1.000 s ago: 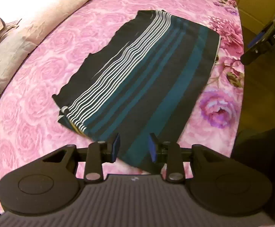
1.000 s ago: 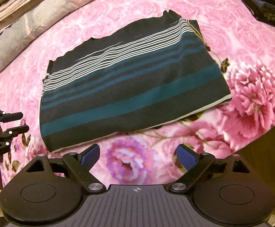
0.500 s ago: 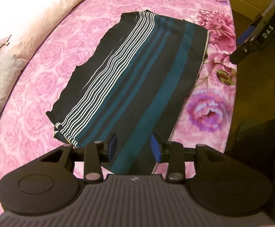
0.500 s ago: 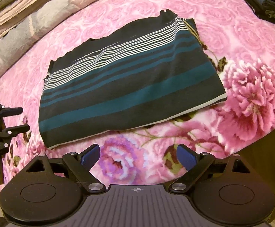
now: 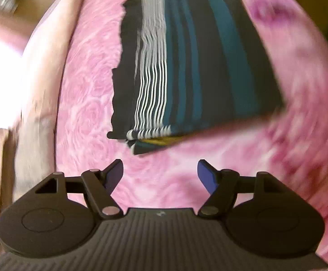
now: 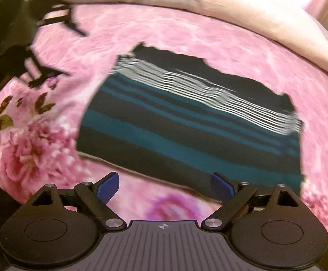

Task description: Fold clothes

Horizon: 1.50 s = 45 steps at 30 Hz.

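A folded dark garment with teal bands and thin white stripes lies flat on the pink floral bedspread. In the left wrist view its short end faces me, a little ahead of my left gripper, which is open and holds nothing. In the right wrist view the same garment lies with its long edge toward me. My right gripper is open just in front of that edge, its right fingertip over the cloth. My left gripper shows blurred at the upper left there. Both views are motion-blurred.
A pale beige quilt runs along the far side of the bed and shows at the left in the left wrist view. The bed's edge drops away at the lower left of the right wrist view.
My left gripper has let go of the garment, opened wide and swung round to face its short end. My right gripper has swung to the garment's other side, staying open.
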{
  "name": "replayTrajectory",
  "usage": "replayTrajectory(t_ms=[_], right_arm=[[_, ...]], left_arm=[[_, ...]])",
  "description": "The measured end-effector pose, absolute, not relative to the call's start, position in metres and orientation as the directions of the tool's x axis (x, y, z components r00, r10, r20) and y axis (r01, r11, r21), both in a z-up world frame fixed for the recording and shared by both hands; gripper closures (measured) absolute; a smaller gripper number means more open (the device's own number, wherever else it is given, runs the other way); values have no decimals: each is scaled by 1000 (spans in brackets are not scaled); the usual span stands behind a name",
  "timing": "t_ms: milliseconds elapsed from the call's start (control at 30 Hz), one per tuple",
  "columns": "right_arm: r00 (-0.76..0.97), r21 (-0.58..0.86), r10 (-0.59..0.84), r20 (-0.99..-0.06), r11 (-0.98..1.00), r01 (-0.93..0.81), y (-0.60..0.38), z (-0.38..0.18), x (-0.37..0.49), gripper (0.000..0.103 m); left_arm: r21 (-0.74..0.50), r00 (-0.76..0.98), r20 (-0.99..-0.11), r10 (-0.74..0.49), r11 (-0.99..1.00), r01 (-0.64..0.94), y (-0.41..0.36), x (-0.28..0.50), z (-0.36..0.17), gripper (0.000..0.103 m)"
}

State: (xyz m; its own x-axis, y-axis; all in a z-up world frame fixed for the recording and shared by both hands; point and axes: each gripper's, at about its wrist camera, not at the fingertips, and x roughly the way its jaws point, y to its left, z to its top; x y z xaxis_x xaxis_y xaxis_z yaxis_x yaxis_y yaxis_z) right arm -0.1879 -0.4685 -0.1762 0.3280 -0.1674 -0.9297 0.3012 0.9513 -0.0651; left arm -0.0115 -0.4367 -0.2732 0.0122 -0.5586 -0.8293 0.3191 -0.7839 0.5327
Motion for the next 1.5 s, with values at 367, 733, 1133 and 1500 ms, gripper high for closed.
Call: replayTrajectory(t_ms=[367,733,1133,1500], right_arm=[[295,-126,-189,-937,968,217,-401,-249,-108,12],[232,-299,-309,-922,951,80,-373,-298,-79,12],[281,-319,-354,-892,933,164,-412,-271,-104,79],[541,212,-272,-796,711,670,-533,-136,-200,80]], left_arm=[[683,-251,-729,-636,-701,-208,-461,24,-362,30],[641,-288,-761,-582,-744,-190,-487,18,-352,80],[613,-313,-773,-552,-778,-140,-511,7,-314,84],[619,-367,-719,-591,-784,49,-585,-68,-182,85]])
